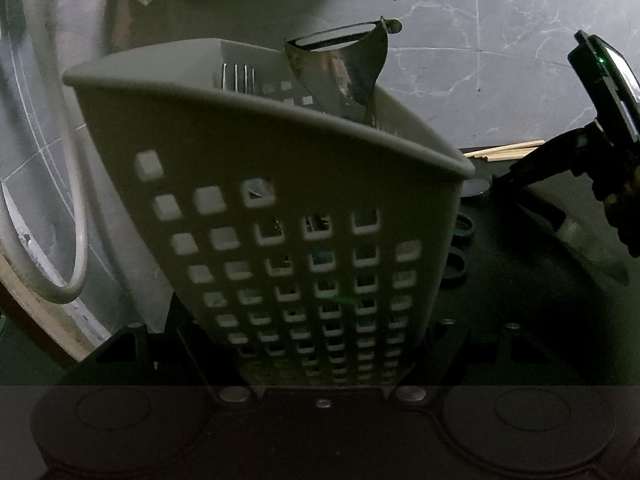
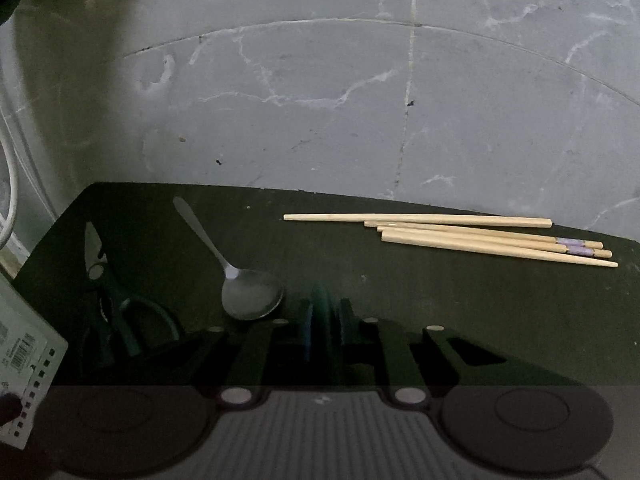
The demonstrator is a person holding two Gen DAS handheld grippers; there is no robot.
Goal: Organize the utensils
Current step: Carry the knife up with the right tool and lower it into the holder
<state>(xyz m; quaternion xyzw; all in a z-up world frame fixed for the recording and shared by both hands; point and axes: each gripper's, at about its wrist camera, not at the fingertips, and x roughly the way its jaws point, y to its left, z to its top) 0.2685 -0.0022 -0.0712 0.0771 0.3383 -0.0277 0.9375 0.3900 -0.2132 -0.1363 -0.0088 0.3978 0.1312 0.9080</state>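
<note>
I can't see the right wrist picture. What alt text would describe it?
A metal spoon, dark scissors and four wooden chopsticks lie on a dark mat over grey marble floor; the right gripper looks nearly closed.

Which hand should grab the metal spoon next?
Right. The metal spoon lies just ahead of the right gripper, while the left gripper is clamped on the grey perforated plastic basket.

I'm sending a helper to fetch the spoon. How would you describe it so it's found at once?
Look at the dark mat on the grey marbled floor. On its left part, between the black-handled scissors and the wooden chopsticks, lies the spoon: the only all-metal piece, its round bowl nearest.
</note>
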